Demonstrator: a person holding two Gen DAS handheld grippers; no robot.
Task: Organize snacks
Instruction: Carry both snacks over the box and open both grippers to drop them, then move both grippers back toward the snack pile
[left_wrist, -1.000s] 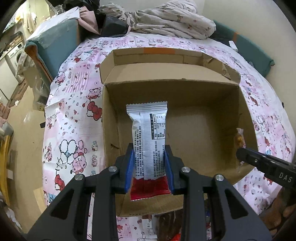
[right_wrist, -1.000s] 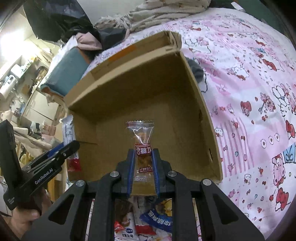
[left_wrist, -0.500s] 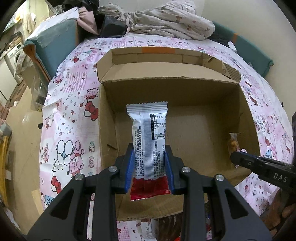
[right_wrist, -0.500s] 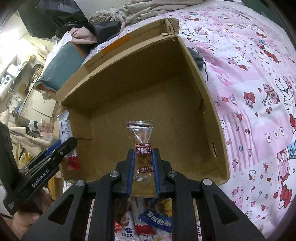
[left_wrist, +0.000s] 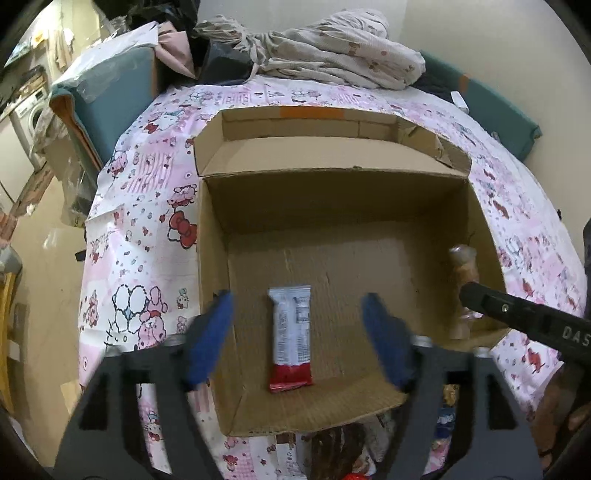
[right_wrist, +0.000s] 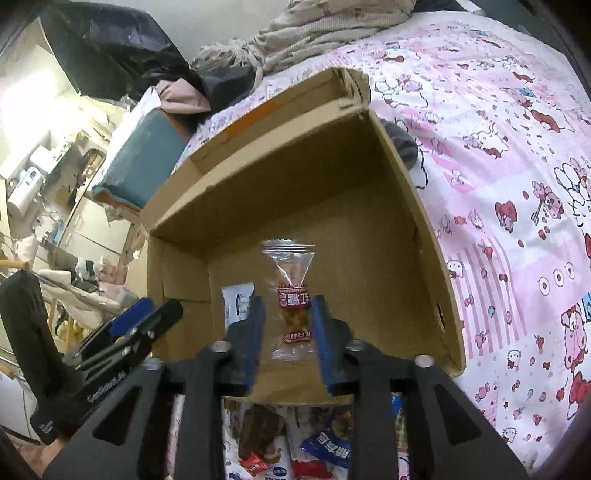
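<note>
Left gripper (left_wrist: 297, 299) is spread wide, both blue pads (left_wrist: 210, 332) blurred and well apart, nothing between them but air, and the white-and-red snack bar (left_wrist: 291, 339) is lying flat on the floor of the cardboard box (left_wrist: 332, 199). It sits close to the box's near edge, a little left of the middle, red end toward the camera and printed white end pointing at the far wall. The bar touches neither pad. Over to the right-wrist view: the right gripper (right_wrist: 288, 325) has its pads at a narrow gap with the clear snack packet (right_wrist: 291, 295) standing upright between them, crimped top up, red label and brownish contents showing through. There's blur on those pads, and I can't tell whether they are actually pinching the wrapper or just flanking it. From the left-wrist view that same packet (left_wrist: 463, 273) shows by the box's right wall, toward the near right corner, just ahead of the tip of the right gripper (left_wrist: 517, 319). From the right side the left gripper (right_wrist: 147, 321) comes in over the box's left near corner, and the top of the bar (right_wrist: 236, 299) peeks out beyond it. The box is open-topped, flaps folded out, resting on the pink cartoon-print bedspread (right_wrist: 498, 166). Just outside the box's near edge, more wrapped snacks (right_wrist: 321, 446) lie in a loose pile on the bedspread.
</note>
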